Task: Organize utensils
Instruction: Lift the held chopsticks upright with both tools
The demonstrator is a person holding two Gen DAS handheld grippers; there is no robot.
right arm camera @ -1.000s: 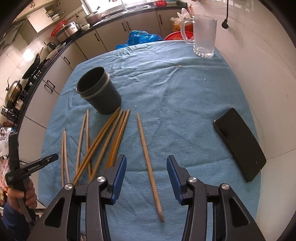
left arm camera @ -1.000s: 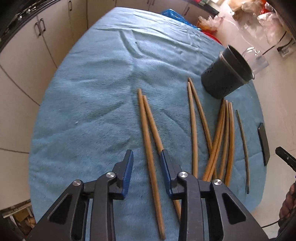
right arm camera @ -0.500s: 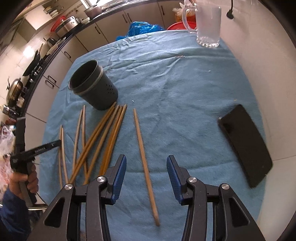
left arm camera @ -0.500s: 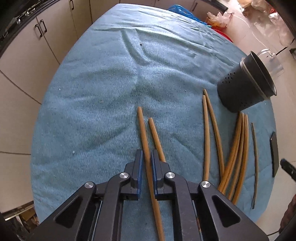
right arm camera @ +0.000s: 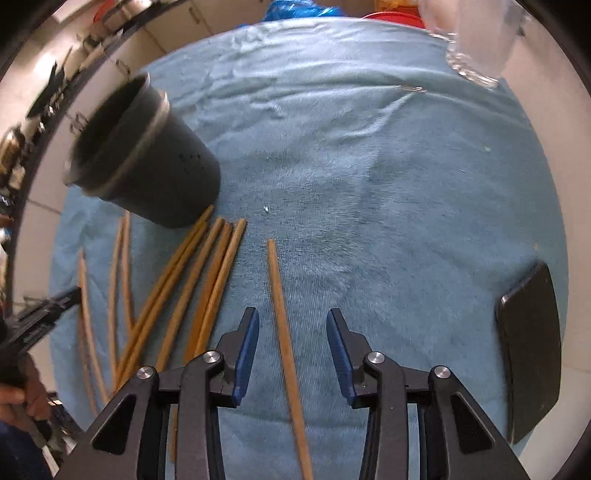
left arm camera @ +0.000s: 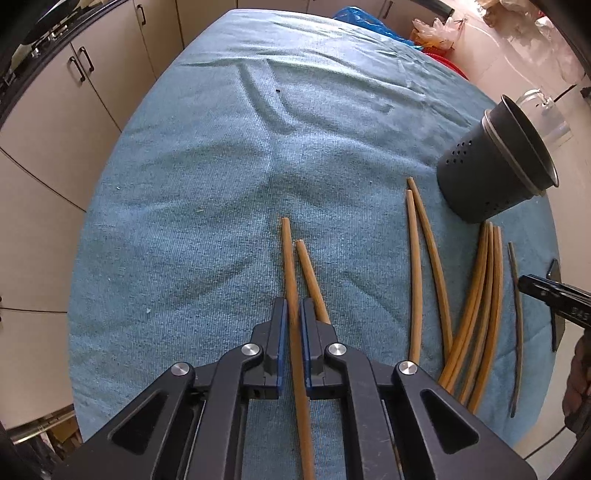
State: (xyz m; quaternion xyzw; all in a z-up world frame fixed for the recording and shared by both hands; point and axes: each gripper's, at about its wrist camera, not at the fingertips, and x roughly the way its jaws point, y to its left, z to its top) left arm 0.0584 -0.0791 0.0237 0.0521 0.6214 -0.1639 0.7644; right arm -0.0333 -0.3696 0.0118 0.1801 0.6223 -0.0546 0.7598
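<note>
Several wooden chopsticks lie on a blue towel [left arm camera: 207,177]. My left gripper [left arm camera: 293,314] is shut on one chopstick [left arm camera: 290,266]; a second chopstick [left arm camera: 310,277] lies just right of it, passing under the right finger. A dark perforated utensil holder [left arm camera: 495,170] stands at the right, also in the right wrist view [right arm camera: 147,166]. My right gripper [right arm camera: 291,332] is open, its jaws on either side of a lone chopstick [right arm camera: 282,317] on the towel. A bundle of chopsticks [right arm camera: 192,291] lies to its left.
A black phone [right arm camera: 532,347] lies at the towel's right edge. A glass mug [right arm camera: 476,48] stands at the far right corner. Cabinets [left arm camera: 48,122] border the table on the left. A blue bag [left arm camera: 373,22] sits beyond the far edge.
My left gripper closed on the chopstick and stays shut. My right gripper moved forward and lower, so the lone chopstick now lies between its open jaws.
</note>
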